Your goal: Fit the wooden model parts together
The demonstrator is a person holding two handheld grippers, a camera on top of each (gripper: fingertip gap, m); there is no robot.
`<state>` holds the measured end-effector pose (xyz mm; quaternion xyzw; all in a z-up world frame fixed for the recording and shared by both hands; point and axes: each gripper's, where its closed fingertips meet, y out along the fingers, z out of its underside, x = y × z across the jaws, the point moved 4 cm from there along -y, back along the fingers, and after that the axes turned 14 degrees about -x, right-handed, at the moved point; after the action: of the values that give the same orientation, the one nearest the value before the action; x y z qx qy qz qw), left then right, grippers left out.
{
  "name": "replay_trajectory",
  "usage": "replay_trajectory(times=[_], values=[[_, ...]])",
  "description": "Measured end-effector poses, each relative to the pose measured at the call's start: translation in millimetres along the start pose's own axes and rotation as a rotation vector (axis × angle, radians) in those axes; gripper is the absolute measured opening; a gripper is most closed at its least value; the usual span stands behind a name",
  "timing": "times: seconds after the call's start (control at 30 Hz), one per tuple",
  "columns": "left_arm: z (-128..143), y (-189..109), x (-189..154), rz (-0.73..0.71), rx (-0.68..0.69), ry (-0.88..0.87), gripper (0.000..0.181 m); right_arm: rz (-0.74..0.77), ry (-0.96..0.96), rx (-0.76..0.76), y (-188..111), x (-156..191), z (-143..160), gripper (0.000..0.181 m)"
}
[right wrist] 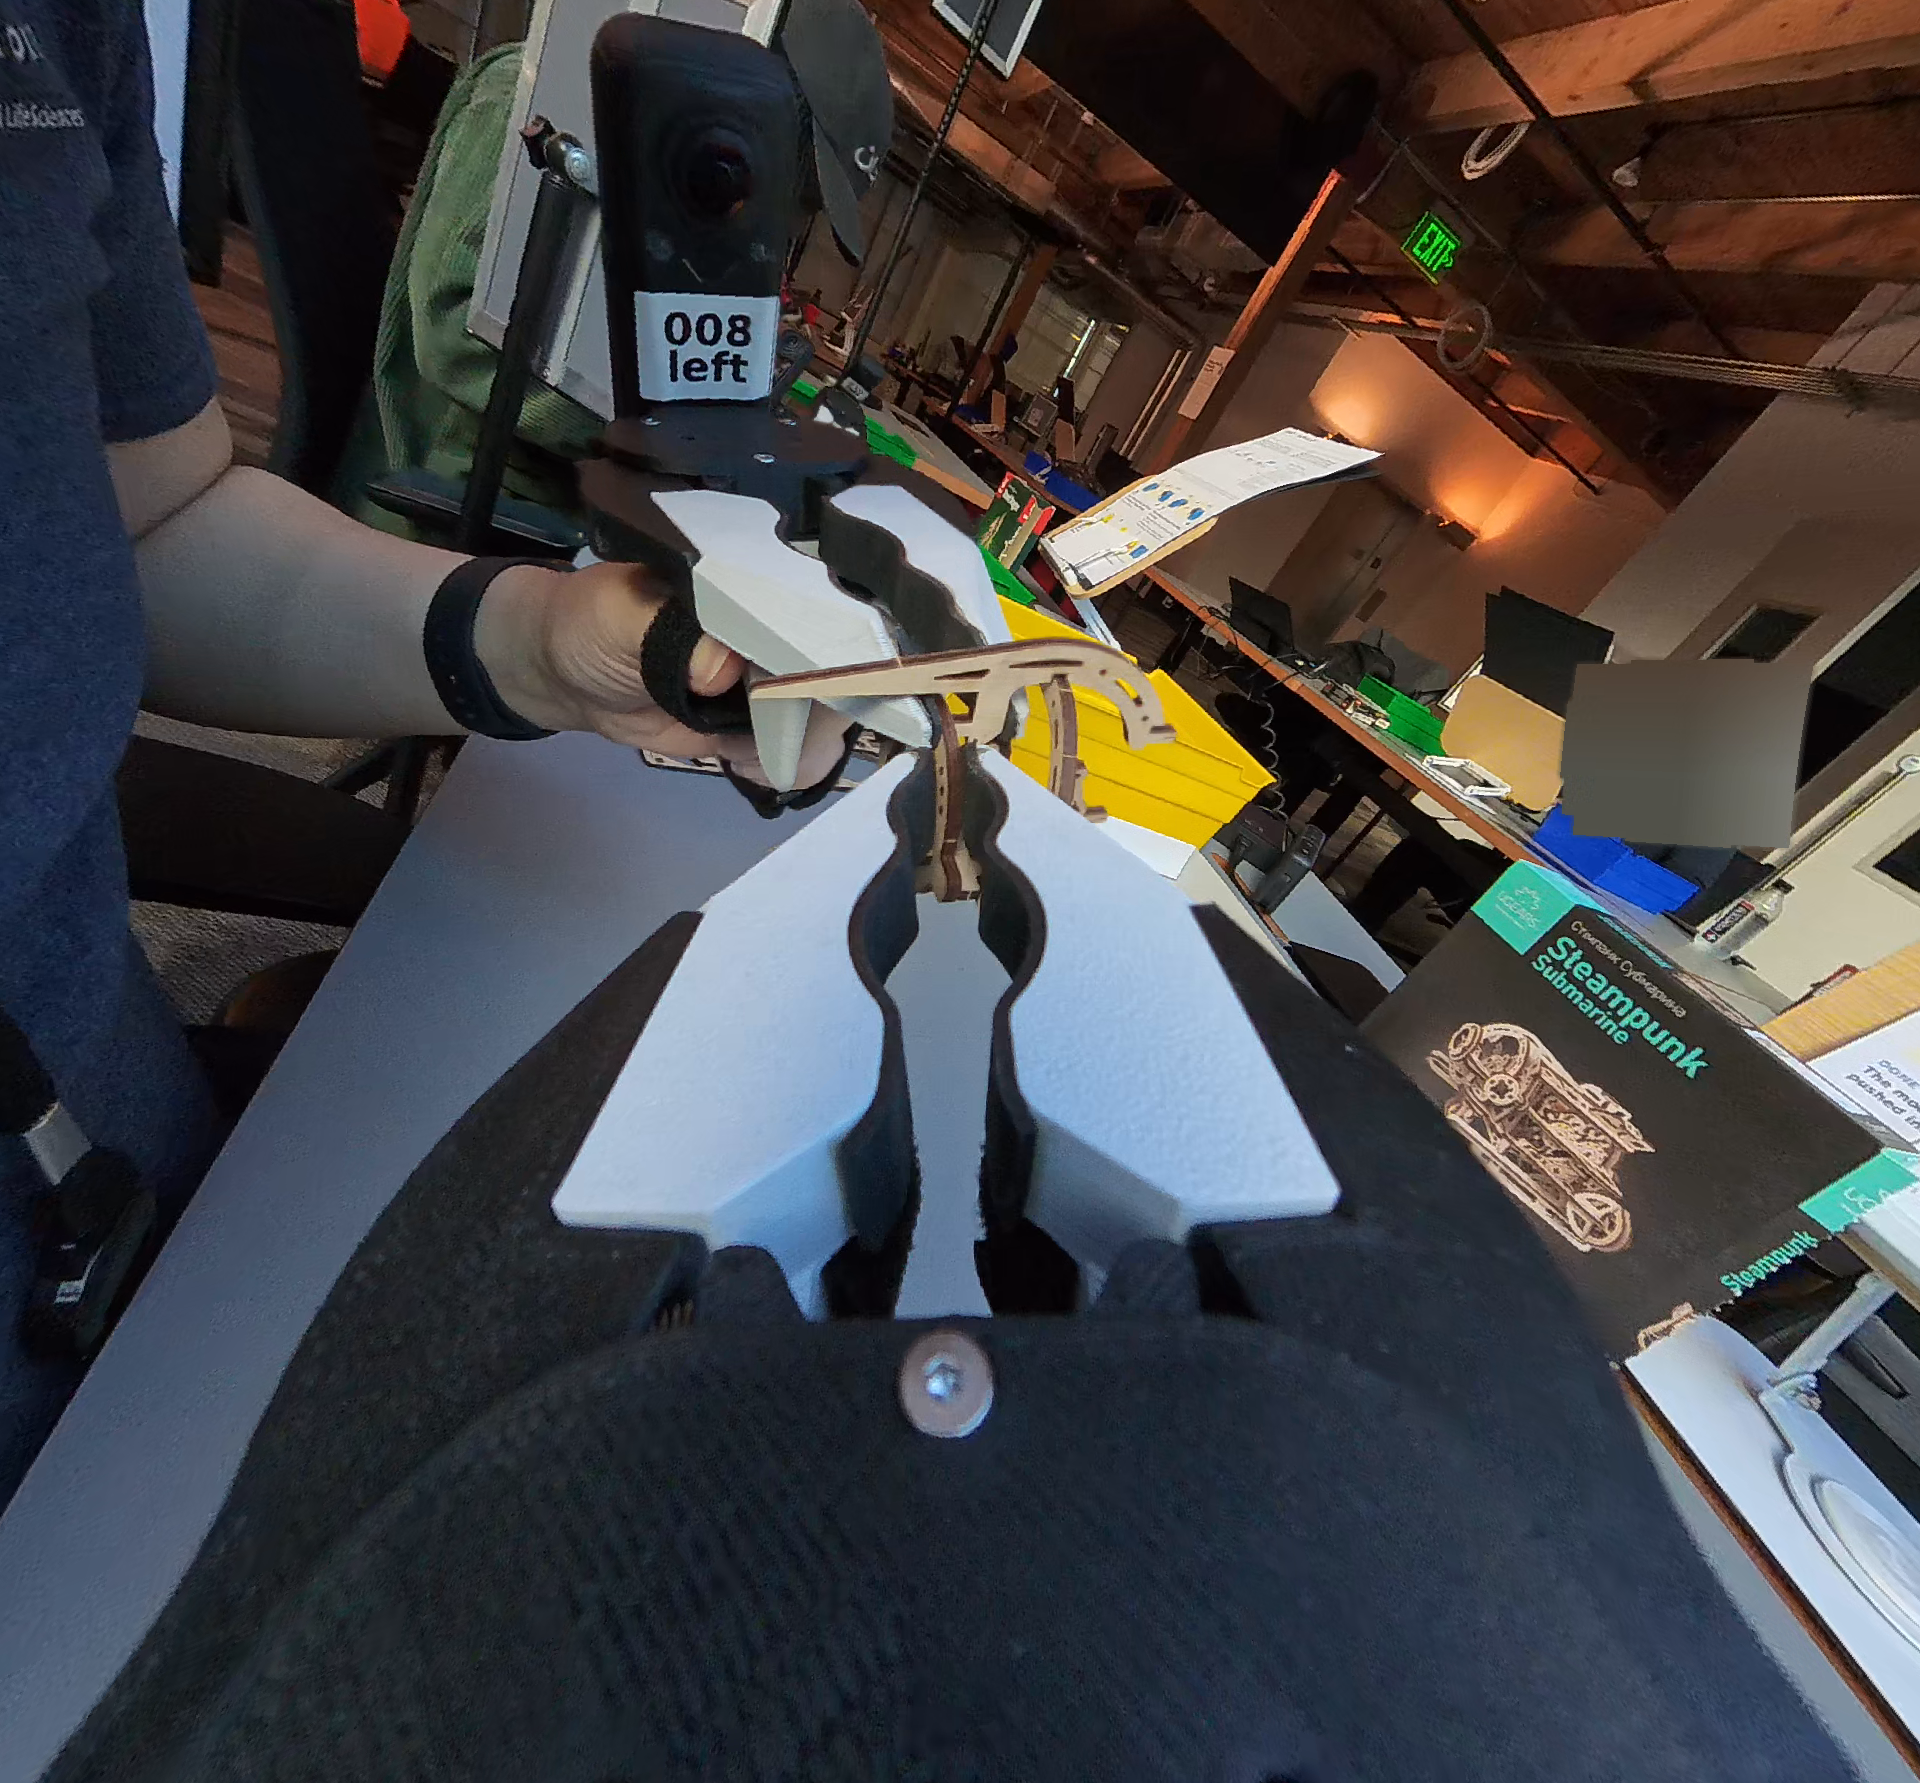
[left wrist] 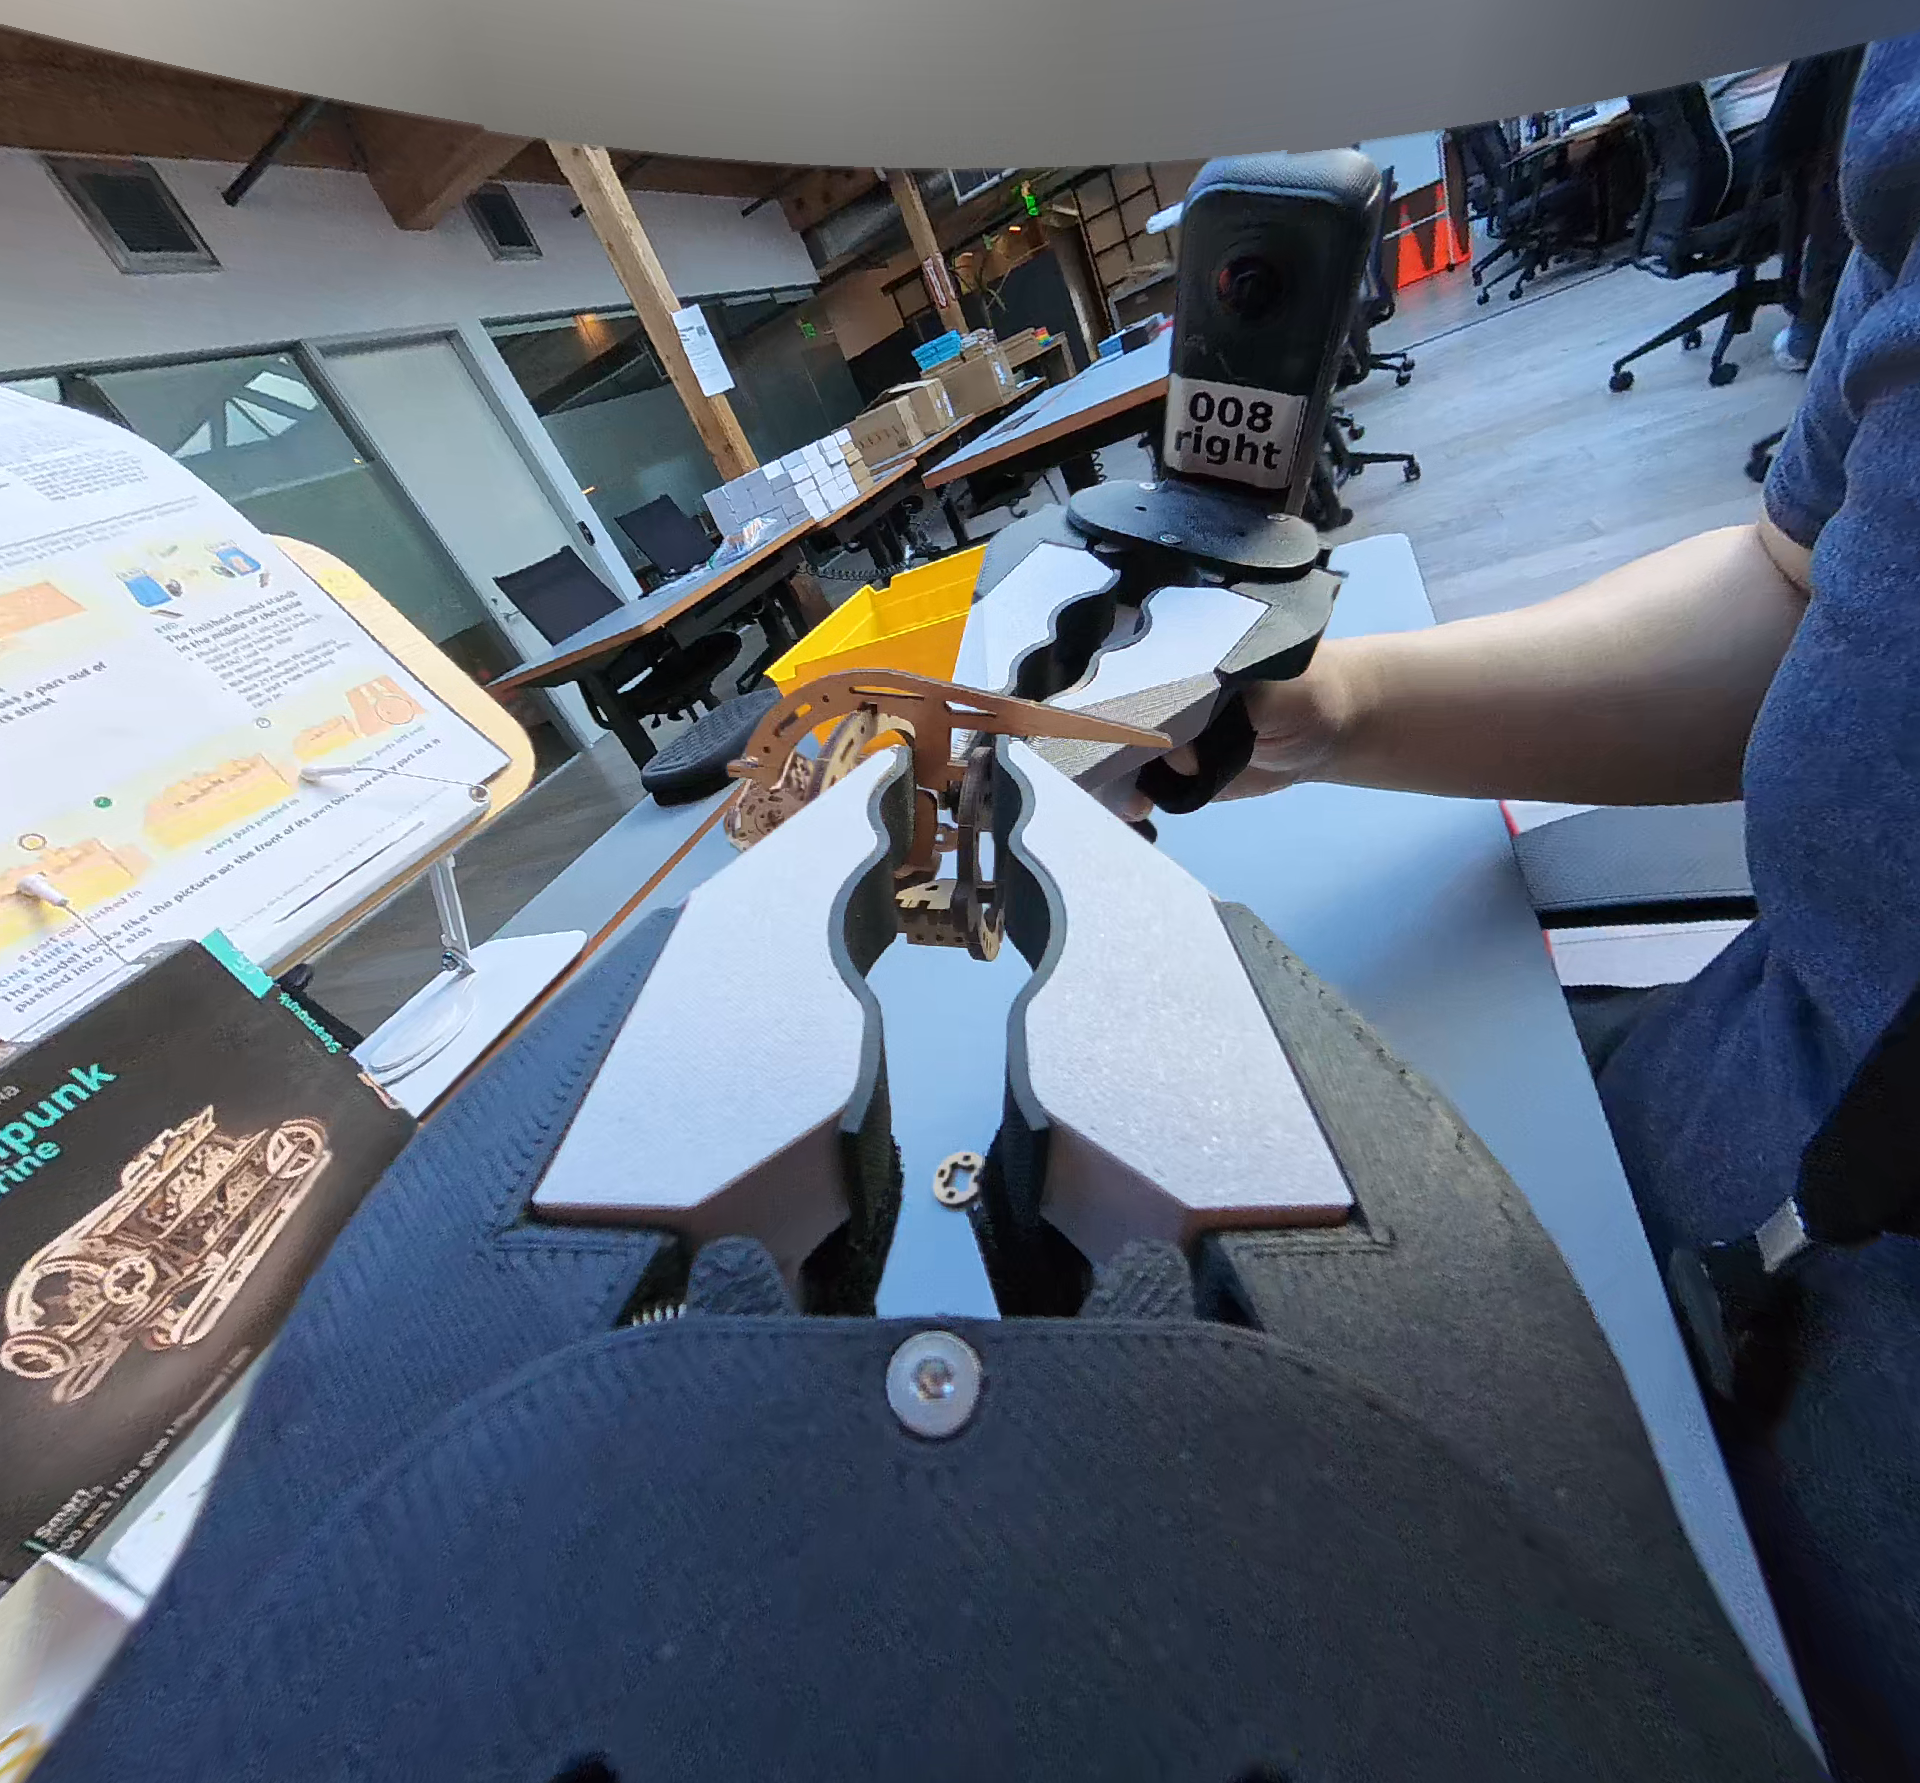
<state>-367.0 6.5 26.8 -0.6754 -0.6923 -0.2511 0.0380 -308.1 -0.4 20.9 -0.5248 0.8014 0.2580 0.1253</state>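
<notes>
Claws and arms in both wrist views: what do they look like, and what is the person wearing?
Both claws match: the left claw and right claw have pale grey angular fingers with wavy black inner pads on a ribbed black body with one silver screw. Each carries an upright black camera with a white label. The person wears a dark blue short-sleeved shirt, black finger straps, and a black wristband.

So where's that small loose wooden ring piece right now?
In the left wrist view, the small wooden ring lies on the grey table, seen low between the left tool's fingers, right of centre.
</notes>
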Motion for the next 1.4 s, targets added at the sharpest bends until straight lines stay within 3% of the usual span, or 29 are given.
replay_trajectory(times=[0.23, 0.6, 1.4], values=[[2, -3, 2, 0.013, -0.016, -0.085, 0.015, 0.019, 0.054, -0.029, -5, -3, 4, 0.002], [5, -1, -4, 0.063, 0.015, -0.009, 0.012, -0.038, 0.082, -0.039, -6, 4, 5, 0.002], [8, -2, -12, 0.014, 0.019, -0.1, 0.011, -0.01, 0.102, -0.039, -10, 11, 7, 0.002]])
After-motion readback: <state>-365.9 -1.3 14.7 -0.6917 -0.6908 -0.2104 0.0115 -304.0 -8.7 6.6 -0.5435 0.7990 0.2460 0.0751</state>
